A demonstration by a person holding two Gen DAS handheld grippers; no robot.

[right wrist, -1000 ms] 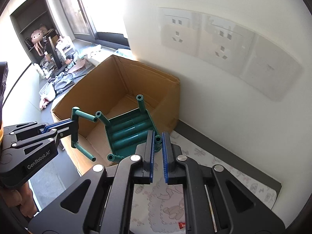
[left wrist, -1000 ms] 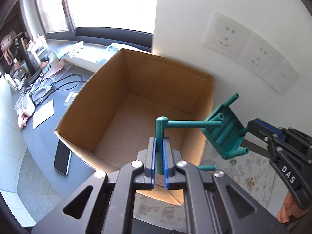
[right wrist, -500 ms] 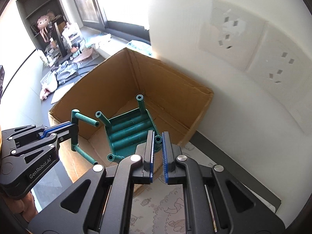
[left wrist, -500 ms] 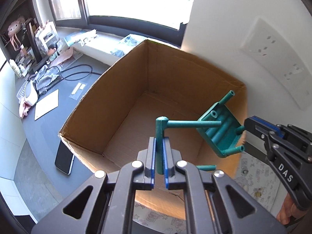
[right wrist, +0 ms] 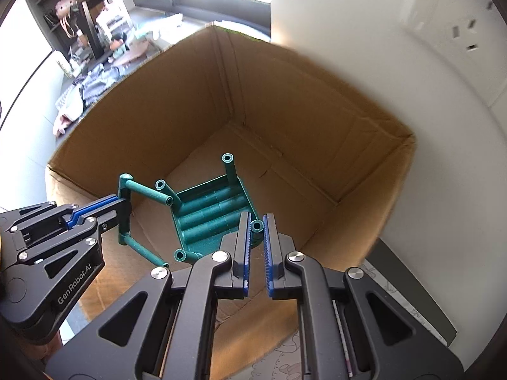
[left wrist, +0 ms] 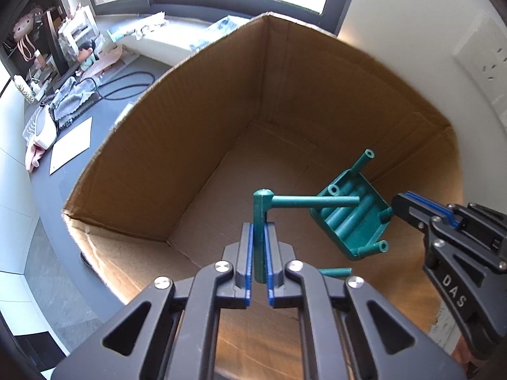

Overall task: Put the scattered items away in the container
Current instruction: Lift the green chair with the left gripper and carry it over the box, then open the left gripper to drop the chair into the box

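An open cardboard box point(left wrist: 177, 145) fills both views; it also shows in the right wrist view point(right wrist: 317, 133). My left gripper point(left wrist: 259, 243) is shut on a green U-shaped rod frame point(left wrist: 304, 202), held over the box. My right gripper point(right wrist: 256, 228) is shut on one leg of a green toy stool seat point(right wrist: 212, 212), upside down with legs up, above the box floor. The stool point(left wrist: 351, 218) hangs right of the frame in the left wrist view. The left gripper point(right wrist: 123, 205) with the frame point(right wrist: 145, 193) shows at the right wrist view's left.
A dark desk point(left wrist: 73, 171) left of the box carries paper point(left wrist: 71, 145), cables and clutter. A white wall with sockets point(right wrist: 469, 34) stands right behind the box. A patterned mat point(right wrist: 389, 291) lies at the box's right side.
Both grippers have moved forward and down over the box with their green pieces; the box now fills the views. Both grips are unchanged.
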